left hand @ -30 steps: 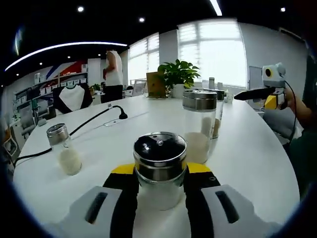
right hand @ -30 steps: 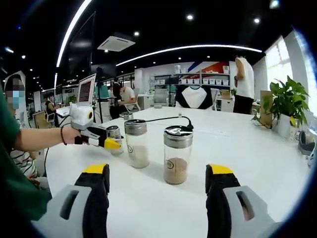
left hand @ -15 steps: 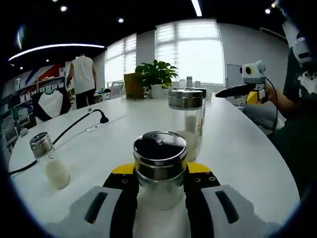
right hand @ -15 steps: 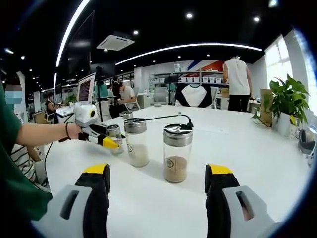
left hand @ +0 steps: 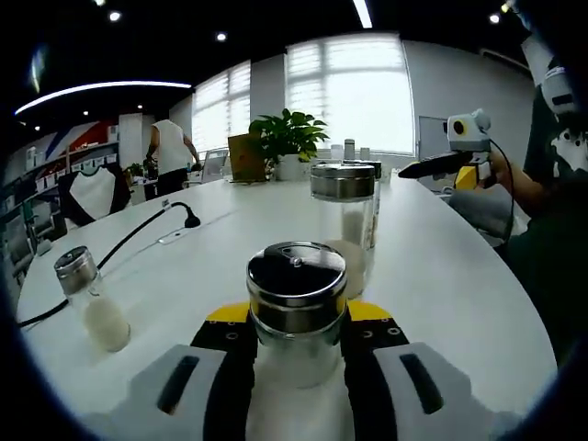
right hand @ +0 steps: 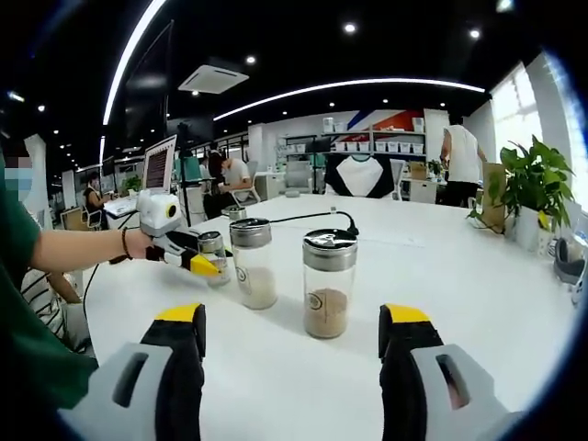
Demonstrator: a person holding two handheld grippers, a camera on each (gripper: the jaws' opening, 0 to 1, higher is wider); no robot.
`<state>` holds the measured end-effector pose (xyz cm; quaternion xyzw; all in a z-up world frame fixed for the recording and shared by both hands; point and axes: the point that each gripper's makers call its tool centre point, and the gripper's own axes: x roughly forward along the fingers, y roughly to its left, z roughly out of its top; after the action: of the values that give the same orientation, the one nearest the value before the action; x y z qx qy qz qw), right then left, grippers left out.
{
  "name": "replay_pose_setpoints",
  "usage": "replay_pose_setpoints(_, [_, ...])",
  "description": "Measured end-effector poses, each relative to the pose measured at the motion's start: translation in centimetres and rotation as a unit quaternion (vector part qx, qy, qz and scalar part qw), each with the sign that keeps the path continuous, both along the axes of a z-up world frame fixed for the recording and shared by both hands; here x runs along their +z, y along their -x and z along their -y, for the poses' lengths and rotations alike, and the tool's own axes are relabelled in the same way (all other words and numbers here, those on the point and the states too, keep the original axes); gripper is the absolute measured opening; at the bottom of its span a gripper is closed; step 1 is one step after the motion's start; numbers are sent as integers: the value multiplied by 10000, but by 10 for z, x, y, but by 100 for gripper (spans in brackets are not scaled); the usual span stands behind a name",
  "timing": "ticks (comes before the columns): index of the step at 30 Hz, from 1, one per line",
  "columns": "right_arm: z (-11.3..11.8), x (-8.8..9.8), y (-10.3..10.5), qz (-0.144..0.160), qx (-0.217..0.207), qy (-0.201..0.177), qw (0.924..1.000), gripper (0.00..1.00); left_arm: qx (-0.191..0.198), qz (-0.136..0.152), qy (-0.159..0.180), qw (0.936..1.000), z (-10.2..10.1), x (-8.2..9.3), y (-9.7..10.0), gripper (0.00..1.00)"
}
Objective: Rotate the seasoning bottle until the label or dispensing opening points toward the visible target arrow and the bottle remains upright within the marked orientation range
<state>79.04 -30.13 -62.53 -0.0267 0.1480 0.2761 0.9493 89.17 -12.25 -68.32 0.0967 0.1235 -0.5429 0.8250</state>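
The left gripper is clamping its jaws on the upright seasoning bottle standing on the white table, the turn seemingly underway with no arrow visible, while the right gripper is hanging with jaws apart, idle.

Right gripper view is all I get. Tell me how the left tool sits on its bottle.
Observer: In the left gripper view, the left tool has a jaw against each side of the seasoning bottle, just under its steel lid. The bottle stands upright.
Operator: Describe the lid top.
Observer: The lid is black and glossy on top, with a small raised nub just past its centre.
Operator: Now place my own tool as seen from over there.
Observer: The right tool hangs in the air above the far right edge of the table, with its jaws pointing back over the table.
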Motion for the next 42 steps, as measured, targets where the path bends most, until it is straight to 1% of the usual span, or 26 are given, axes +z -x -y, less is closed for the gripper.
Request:
replay_pose_setpoints(3, [1, 0, 0, 14, -7, 9, 10000, 79, 51, 4, 16, 10000, 0, 0, -1, 38])
replay_pose_setpoints(6, [2, 0, 0, 0, -35, 10, 10000, 79, 211, 14, 47, 9998, -4, 3, -2, 45])
replay_pose_setpoints(8, [4, 1, -1, 5, -57, 11, 10000, 79, 359, 77, 228, 9991, -8, 9, -4, 49])
replay_pose_setpoints(9, [4, 1, -1, 3, -66, -2, 10000, 79, 509, -17, 322, 9982, -11, 11, -5, 50])
replay_pose_setpoints(10, [4, 1, -1, -1, -68, -5, 10000, 79, 554, -58, 290, 9980, -13, 10, -5, 53])
replay_pose_setpoints(11, [4, 1, -1, -7, -71, -4, 10000, 79, 609, -21, 210, 9979, -15, 9, -4, 55])
replay_pose_setpoints(12, [4, 0, -1, -20, -75, 1, 10000, 79, 667, 17, 173, 9976, -16, 9, -3, 56])
replay_pose_setpoints(14, [4, -1, -1, -38, -77, 17, 10000, 80, 697, -27, 206, 9974, -18, 10, 2, 54])
replay_pose_setpoints(15, [4, -2, 0, -38, -67, 48, 10000, 80, 824, -163, 389, 9957, -18, 13, 5, 53])
replay_pose_setpoints(16, [3, -2, 0, -33, -48, 88, 9999, 80, 921, -162, 426, 9947, -20, 13, 5, 54])
replay_pose_setpoints(19, [3, -3, 1, -49, -50, 69, 10000, 80, 1362, 11, 160, 9906, -28, 9, 3, 55])
replay_pose_setpoints(20, [4, -3, 1, -60, -56, 66, 9999, 80, 1450, 18, 274, 9890, -27, 10, 4, 55])
replay_pose_setpoints(21, [4, -3, 0, -63, -65, 67, 9999, 80, 1561, -55, 347, 9871, -28, 10, 5, 55])
replay_pose_setpoints(22, [5, -4, 0, -64, -73, 68, 9999, 80, 1682, -159, 396, 9848, -29, 9, 5, 54])
replay_pose_setpoints(25, [7, -4, -1, -61, -135, 37, 9999, 80, 2062, -178, 465, 9772, -31, 9, 6, 54])
replay_pose_setpoints(27, [7, -4, -1, -73, -143, 26, 9999, 80, 2316, 45, 608, 9709, -30, 17, 5, 55])
replay_pose_setpoints(28, [7, -5, -2, -82, -147, 17, 9999, 80, 2519, 95, 603, 9658, -33, 18, 4, 55])
replay_pose_setpoints(29, [7, -5, -1, -90, -141, 12, 9999, 80, 2807, 89, 531, 9583, -37, 17, 3, 55])
replay_pose_setpoints(33, [6, -7, -1, -116, -130, 4, 9998, 80, 3019, 84, 627, 9512, -31, 20, 7, 54])
replay_pose_setpoints(34, [6, -7, -1, -118, -134, -3, 9998, 80, 3145, 148, 566, 9474, -31, 21, 7, 53])
replay_pose_setpoints(35, [6, -7, -1, -121, -138, -14, 9998, 80, 3348, 242, 425, 9410, -35, 20, 7, 53])
replay_pose_setpoints(36, [6, -7, -1, -124, -139, -20, 9998, 80, 3462, 262, 417, 9369, -36, 20, 7, 53])
replay_pose_setpoints(37, [6, -7, -1, -128, -141, -27, 9998, 80, 3523, 234, 467, 9344, -34, 20, 8, 53])
replay_pose_setpoints(39, [6, -8, -1, -141, -142, -39, 9998, 80, 3759, 61, 603, 9247, -34, 17, 9, 53])
replay_pose_setpoints(40, [6, -8, -1, -151, -143, -47, 9998, 80, 3840, 23, 605, 9213, -34, 16, 8, 53])
replay_pose_setpoints(42, [7, -9, -1, -166, -152, -60, 9997, 80, 3961, 55, 572, 9164, -33, 14, 7, 53])
